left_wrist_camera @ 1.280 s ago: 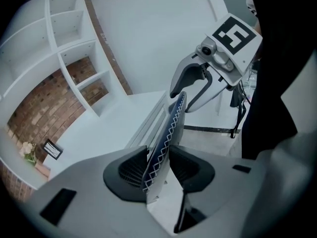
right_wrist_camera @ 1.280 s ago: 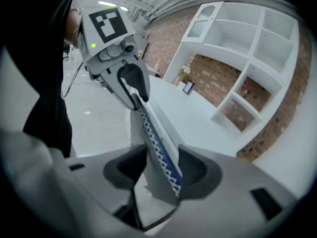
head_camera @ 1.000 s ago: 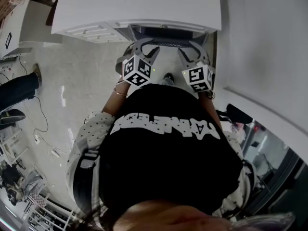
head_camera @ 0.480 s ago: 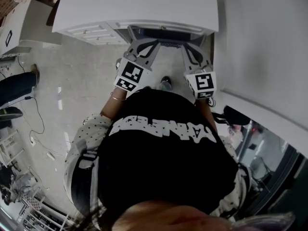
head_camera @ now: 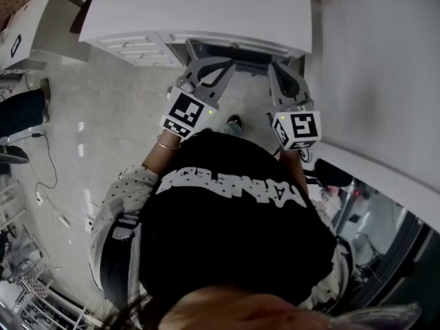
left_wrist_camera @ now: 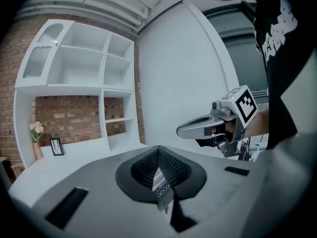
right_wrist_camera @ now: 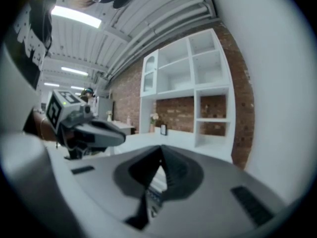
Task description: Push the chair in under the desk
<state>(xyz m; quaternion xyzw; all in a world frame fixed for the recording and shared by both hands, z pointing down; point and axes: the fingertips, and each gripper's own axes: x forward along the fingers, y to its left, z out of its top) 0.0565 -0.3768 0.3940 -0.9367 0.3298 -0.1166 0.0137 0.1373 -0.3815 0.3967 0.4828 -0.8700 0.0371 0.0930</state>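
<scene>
Chair (head_camera: 240, 49) sits tucked under far white surface (head_camera: 199, 5), only its dark back showing. Left gripper (head_camera: 224, 66) and right gripper (head_camera: 278, 71) both clenched, empty, held side by side near the surface edge

Ahead of you the white bench (head_camera: 199, 12) spans the way, and the chair (head_camera: 240, 49) fills the opening under its near edge. The white wall (head_camera: 371, 67) shuts off your right side, just beside the right gripper (head_camera: 275, 67). On your left the floor (head_camera: 110, 95) lies open, with cables (head_camera: 51, 163) and a person's leg (head_camera: 20, 112) farther out. Above the bench top there is room up to the shelving (left_wrist_camera: 84, 83).
</scene>
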